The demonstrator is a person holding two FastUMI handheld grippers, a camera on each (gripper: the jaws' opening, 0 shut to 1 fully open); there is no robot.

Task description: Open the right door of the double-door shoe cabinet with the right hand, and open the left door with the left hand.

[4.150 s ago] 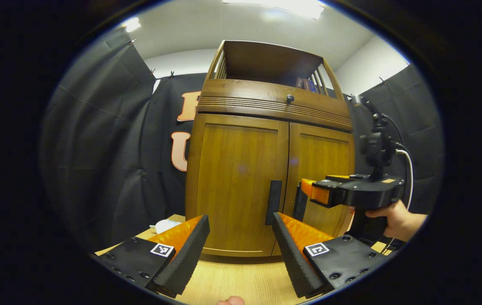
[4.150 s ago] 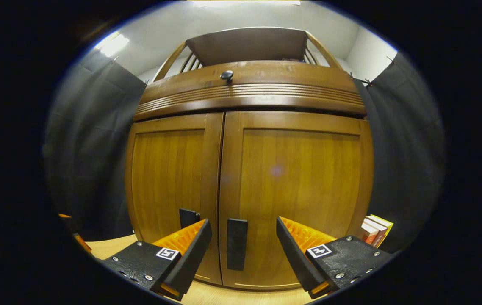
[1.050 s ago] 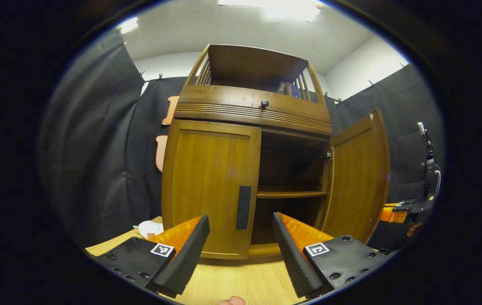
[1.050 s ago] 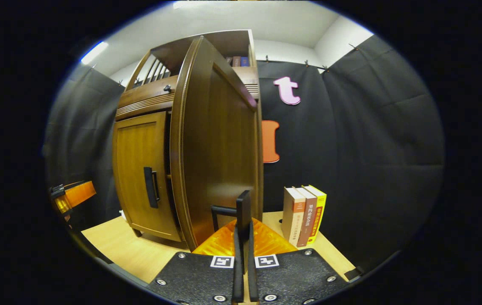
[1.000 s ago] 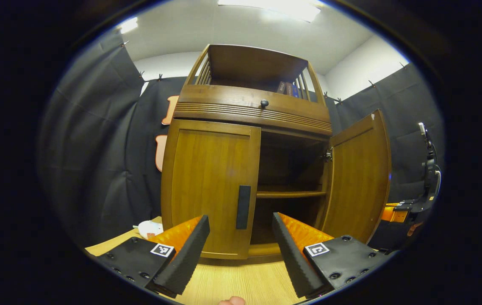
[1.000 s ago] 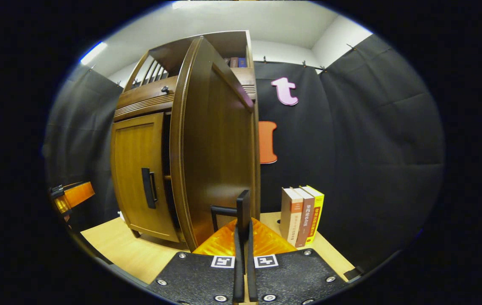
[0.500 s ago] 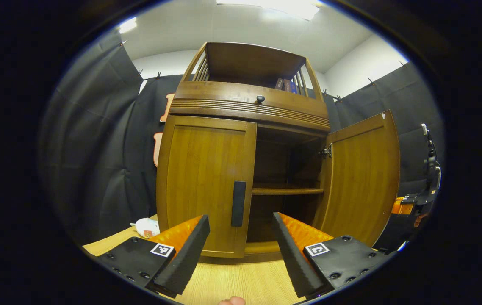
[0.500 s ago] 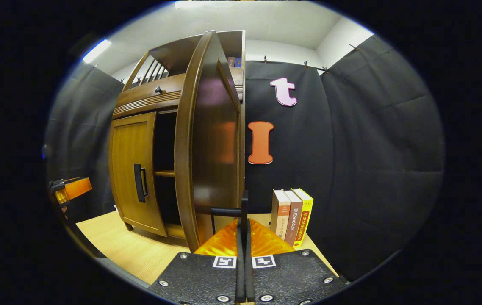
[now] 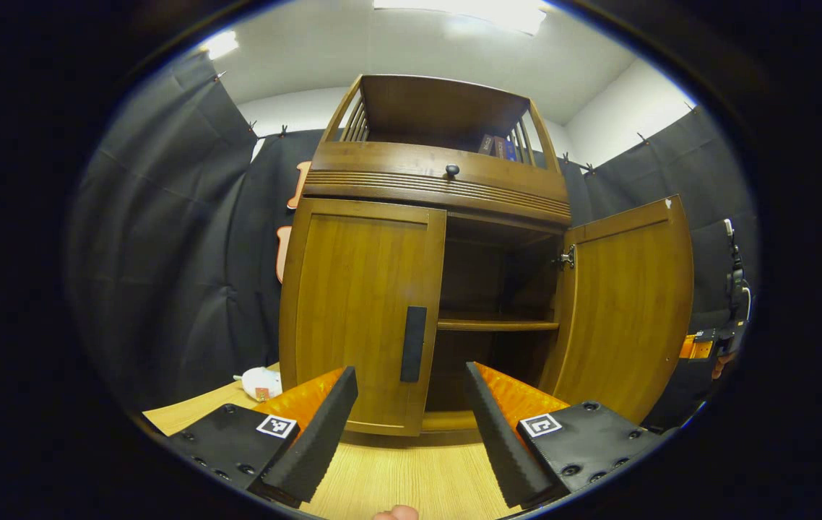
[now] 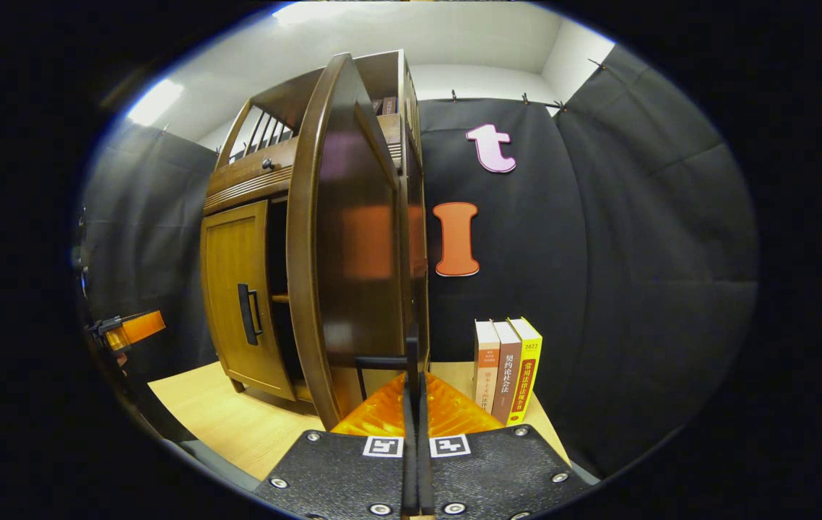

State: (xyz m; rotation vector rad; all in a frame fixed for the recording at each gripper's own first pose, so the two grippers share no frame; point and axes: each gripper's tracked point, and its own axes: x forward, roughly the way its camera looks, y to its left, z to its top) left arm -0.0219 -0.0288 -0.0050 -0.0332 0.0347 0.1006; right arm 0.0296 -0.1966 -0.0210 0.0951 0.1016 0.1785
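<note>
The right tool (image 10: pixel 414 404) is clamped, apparently on the open right door's (image 9: pixel 628 303) handle (image 10: pixel 411 354); the left tool (image 9: pixel 411 412) gapes before the closed left door (image 9: pixel 360 310).

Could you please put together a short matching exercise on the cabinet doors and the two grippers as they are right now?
Things:
1. right door
2. left door
3. left gripper
4. right gripper

States:
A. closed, its handle free
B. shut on a door handle
C. swung wide open
D. open, in front of the cabinet, touching nothing

Pairs: 1-C, 2-A, 3-D, 4-B
</note>
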